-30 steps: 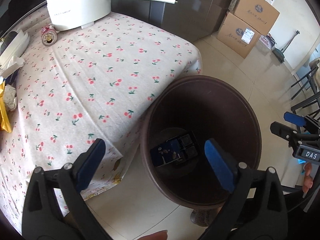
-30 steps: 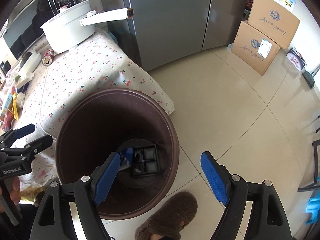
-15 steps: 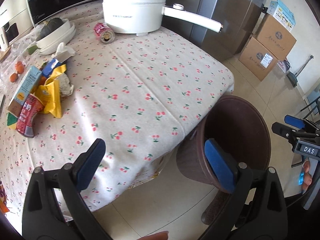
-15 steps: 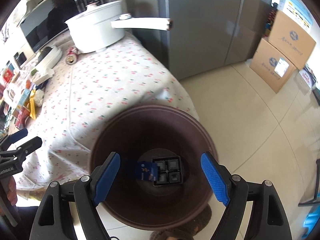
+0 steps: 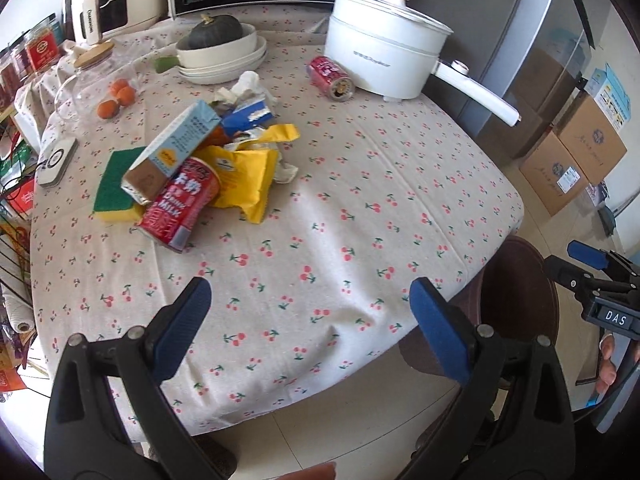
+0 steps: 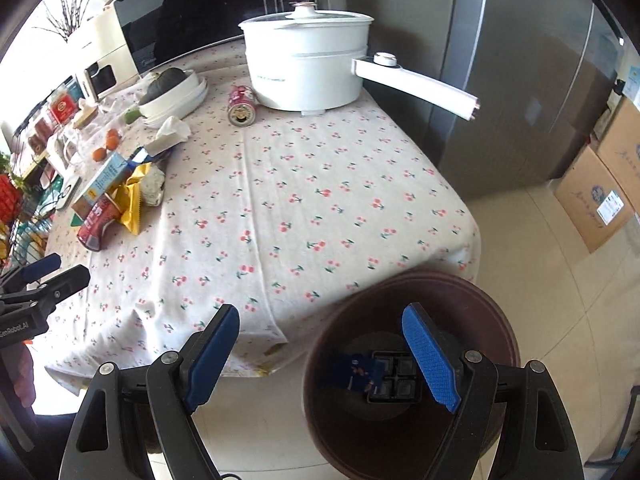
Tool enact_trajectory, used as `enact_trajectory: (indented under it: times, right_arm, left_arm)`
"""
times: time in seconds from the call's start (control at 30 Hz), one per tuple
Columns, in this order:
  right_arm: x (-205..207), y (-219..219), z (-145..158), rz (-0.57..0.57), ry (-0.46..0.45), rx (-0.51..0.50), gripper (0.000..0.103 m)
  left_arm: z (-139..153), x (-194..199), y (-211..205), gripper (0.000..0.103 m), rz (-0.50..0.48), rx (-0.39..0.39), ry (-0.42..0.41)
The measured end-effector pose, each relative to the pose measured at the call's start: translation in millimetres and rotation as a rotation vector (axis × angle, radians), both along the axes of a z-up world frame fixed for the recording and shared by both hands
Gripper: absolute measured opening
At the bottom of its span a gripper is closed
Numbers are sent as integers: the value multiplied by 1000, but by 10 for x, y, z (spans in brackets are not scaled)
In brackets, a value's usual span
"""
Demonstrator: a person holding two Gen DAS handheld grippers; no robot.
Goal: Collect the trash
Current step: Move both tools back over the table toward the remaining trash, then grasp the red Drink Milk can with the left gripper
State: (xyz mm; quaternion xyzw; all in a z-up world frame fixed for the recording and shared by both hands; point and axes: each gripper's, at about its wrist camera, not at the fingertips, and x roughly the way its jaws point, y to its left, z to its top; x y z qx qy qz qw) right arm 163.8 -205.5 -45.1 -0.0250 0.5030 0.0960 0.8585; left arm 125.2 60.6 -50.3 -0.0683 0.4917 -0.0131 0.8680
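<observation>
A pile of trash lies on the cherry-print tablecloth (image 5: 360, 208): a red milk can (image 5: 180, 204), a yellow wrapper (image 5: 248, 172), a blue carton (image 5: 176, 148), a crumpled tissue (image 5: 248, 84). A red can (image 5: 332, 78) lies by the white pot. The brown bin (image 6: 412, 380) stands on the floor at the table's corner, with a blue packet (image 6: 356, 372) and a black tray (image 6: 396, 376) inside. My left gripper (image 5: 310, 328) is open and empty over the table's near edge. My right gripper (image 6: 320, 356) is open and empty above the bin's rim.
A white electric pot (image 5: 384, 60) with a long handle stands at the back. Stacked bowls with a squash (image 5: 220, 48), oranges (image 5: 116, 98), a green-yellow sponge (image 5: 116, 184) and a glass jar (image 5: 84, 80) sit at left. Cardboard boxes (image 5: 572, 160) stand on the floor at right.
Both grippers have swung up and left from the bin toward the table. The trash pile has come into the left wrist view. Both stay open.
</observation>
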Motion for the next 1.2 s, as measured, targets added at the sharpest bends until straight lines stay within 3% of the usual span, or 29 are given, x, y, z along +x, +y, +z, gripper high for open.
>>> enact_trajectory:
  times: [0.2, 0.33, 0.5, 0.67, 0.83, 1.0, 1.2]
  right_arm:
    - [91, 403, -1, 44, 0, 10, 85]
    - [168, 585, 1, 55, 7, 32, 85]
    - [300, 764, -8, 69, 10, 45, 86]
    - [435, 874, -62, 70, 26, 51, 86]
    - [535, 884, -126, 53, 53, 69, 86]
    - [581, 876, -195, 45, 69, 58, 86]
    - [573, 858, -256, 47, 78, 30, 86]
  left_arm:
    - [96, -48, 462, 99, 83, -40, -9]
    - [231, -82, 790, 99, 138, -125, -93]
    - [256, 70, 986, 100, 166, -79, -135]
    - [-69, 391, 1070, 100, 164, -26, -26]
    - [-369, 628, 1160, 96, 189, -127, 80]
    - [-562, 799, 1214, 90, 218, -87, 119]
    - [-666, 928, 1185, 82, 195, -112, 137]
